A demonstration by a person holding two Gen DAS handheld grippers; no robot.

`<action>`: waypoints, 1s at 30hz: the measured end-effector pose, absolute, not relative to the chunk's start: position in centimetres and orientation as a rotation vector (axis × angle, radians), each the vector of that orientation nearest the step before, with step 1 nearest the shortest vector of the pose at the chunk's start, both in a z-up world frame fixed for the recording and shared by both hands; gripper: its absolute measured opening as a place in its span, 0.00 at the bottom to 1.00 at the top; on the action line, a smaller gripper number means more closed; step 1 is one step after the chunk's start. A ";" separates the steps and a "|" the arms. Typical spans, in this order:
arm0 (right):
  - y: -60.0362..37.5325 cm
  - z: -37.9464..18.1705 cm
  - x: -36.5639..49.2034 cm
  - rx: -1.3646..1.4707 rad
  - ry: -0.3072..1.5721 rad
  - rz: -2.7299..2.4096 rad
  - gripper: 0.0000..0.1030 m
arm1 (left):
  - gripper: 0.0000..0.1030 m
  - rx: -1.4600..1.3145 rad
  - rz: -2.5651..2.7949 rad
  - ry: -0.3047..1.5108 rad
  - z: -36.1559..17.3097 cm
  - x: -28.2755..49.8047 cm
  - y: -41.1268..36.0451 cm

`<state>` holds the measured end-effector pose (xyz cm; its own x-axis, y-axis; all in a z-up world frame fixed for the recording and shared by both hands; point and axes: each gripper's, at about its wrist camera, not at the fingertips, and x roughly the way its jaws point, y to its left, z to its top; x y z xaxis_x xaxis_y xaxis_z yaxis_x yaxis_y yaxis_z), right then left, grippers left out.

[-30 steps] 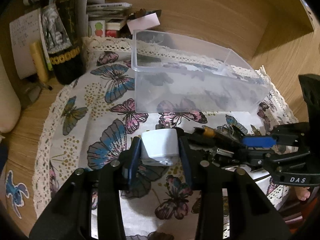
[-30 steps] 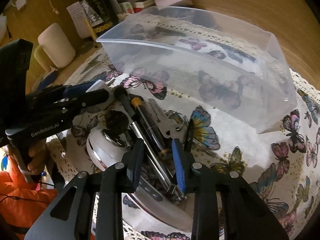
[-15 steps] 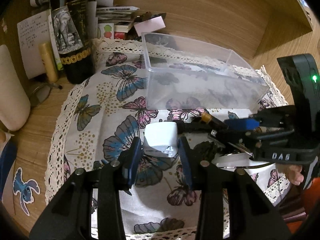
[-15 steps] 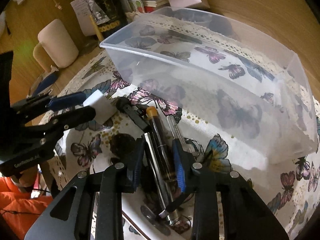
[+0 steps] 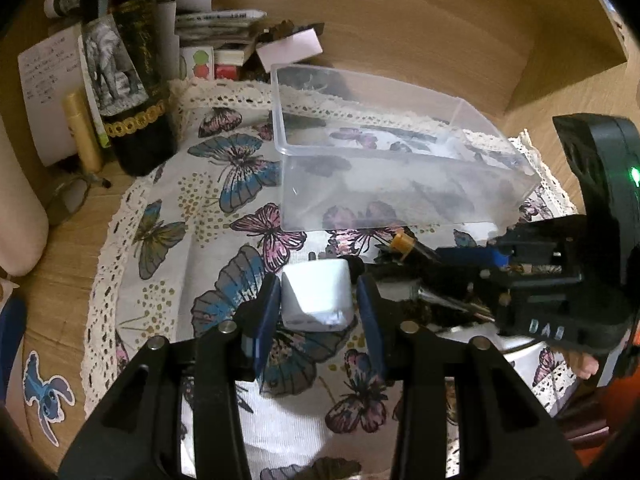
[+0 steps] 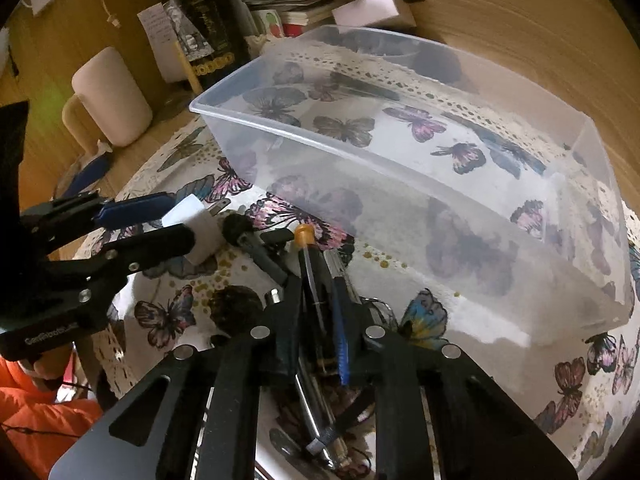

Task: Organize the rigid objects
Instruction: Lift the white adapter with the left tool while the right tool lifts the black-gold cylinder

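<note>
**Grippers on charger and tube, bin empty beside them**

Left gripper (image 5: 318, 300) clamps a white charger cube (image 5: 316, 298), pads tight on both sides, plug prongs pointing away toward the bin. Cube sits low over the butterfly cloth (image 5: 224, 184); can't tell if it touches the fabric.

Right gripper (image 6: 318, 300) jaws closing on a dark tube with orange cap (image 6: 310, 272), tube between the pads, pads look pressed on it. Cap end points at the bin. Tube lies in a pile of small items: a metal pen-like piece (image 6: 320, 420) and a black tool (image 6: 256, 248) just beside it.

Clear plastic bin (image 6: 400, 148) stands on the cloth just beyond the pile, nothing inside, only cloth pattern showing through.

Dark bottle with elephant label (image 5: 128, 92) and stacked papers (image 5: 216, 24) at the cloth's far edge, well apart from both grippers. Orange sleeve (image 6: 36, 416) at lower left.
</note>
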<state>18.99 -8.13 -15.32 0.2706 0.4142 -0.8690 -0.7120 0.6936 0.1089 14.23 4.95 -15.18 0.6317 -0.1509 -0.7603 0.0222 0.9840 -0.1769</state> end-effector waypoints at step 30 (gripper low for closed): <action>-12.0 -8.1 17.2 -0.197 0.765 0.704 0.10 | 0.37 -0.151 -0.122 0.673 -8.1 13.4 3.8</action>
<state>17.16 -11.99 -8.14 0.5084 0.5111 -0.6931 -0.6484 0.7568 0.0825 13.38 3.84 -8.14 0.7756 -0.1606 -0.6104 0.0631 0.9820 -0.1782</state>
